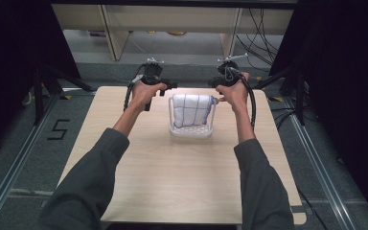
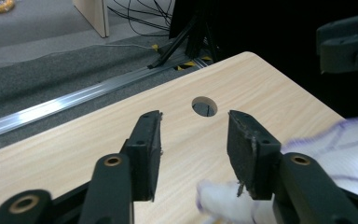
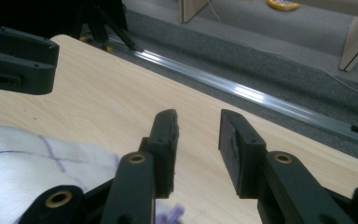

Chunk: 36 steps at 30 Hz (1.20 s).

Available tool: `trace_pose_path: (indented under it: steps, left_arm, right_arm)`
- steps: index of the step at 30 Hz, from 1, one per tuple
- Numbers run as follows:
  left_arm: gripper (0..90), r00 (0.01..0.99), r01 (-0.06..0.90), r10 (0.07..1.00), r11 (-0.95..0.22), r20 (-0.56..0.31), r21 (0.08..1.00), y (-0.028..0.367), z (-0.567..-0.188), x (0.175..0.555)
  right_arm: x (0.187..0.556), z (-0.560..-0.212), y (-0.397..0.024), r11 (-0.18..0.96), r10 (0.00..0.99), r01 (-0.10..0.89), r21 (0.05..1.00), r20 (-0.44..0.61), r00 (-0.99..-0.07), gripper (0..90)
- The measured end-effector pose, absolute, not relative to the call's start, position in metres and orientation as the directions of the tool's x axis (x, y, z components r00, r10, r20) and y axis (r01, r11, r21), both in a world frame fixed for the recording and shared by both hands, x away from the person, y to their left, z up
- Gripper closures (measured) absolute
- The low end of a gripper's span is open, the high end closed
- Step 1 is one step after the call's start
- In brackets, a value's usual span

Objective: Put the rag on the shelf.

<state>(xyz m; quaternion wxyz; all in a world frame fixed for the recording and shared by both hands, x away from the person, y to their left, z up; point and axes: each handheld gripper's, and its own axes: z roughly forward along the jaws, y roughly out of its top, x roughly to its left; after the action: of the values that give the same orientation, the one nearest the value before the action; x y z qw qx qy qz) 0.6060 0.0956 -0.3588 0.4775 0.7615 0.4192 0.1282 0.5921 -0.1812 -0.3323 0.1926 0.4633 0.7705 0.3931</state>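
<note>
A white cloth (image 1: 191,109) with purple grid lines lies bundled in a small white basket (image 1: 190,132) at the far middle of the table. My left gripper (image 1: 170,87) is held just left of the basket and my right gripper (image 1: 214,84) just right of it. In the left gripper view the left gripper (image 2: 193,135) stands open over bare wood, with the cloth (image 2: 335,144) beside its right jaw. In the right gripper view the right gripper (image 3: 198,135) is open with nothing between the pads, and the cloth (image 3: 32,158) lies to its left.
The light wooden table (image 1: 172,177) has a round cable hole (image 2: 204,106) near its far corner. Metal floor rails (image 1: 9,177) run along both sides. Black stand legs (image 1: 43,86) and wooden shelf legs (image 1: 112,33) stand beyond the far edge.
</note>
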Motion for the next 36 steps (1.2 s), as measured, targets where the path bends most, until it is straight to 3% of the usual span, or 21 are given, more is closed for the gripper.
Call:
trace_pose_path:
  steps: [6, 12, 17, 30, 36]
  left_arm:
    - [43.7, 0.606, 0.541, 0.764, -0.192, -0.221, 0.819, 0.106, -0.353, 0.59]
    - [38.0, 0.612, 0.539, 0.761, -0.199, -0.218, 0.819, 0.113, -0.348, 0.571]
    - [35.5, 0.62, 0.542, 0.738, -0.155, -0.268, 0.826, 0.121, -0.344, 0.554]
    - [29.3, 0.7, 0.49, 0.675, -0.217, -0.233, 0.845, 0.134, -0.354, 0.487]
    - [29.6, 0.711, 0.44, 0.68, -0.233, -0.178, 0.867, 0.143, -0.362, 0.456]
  right_arm:
    - [0.577, -0.319, -0.184, 0.282, 0.842, 0.518, 0.808, 0.051, -0.538, 62.4]
    - [0.558, -0.315, -0.183, 0.294, 0.821, 0.504, 0.812, 0.056, -0.569, 54.5]
    - [0.541, -0.311, -0.186, 0.275, 0.81, 0.488, 0.829, 0.073, -0.582, 50.8]
    - [0.494, -0.315, -0.203, 0.279, 0.791, 0.442, 0.852, 0.056, -0.609, 42.3]
    - [0.468, -0.323, -0.212, 0.304, 0.787, 0.415, 0.858, 0.02, -0.616, 40.6]
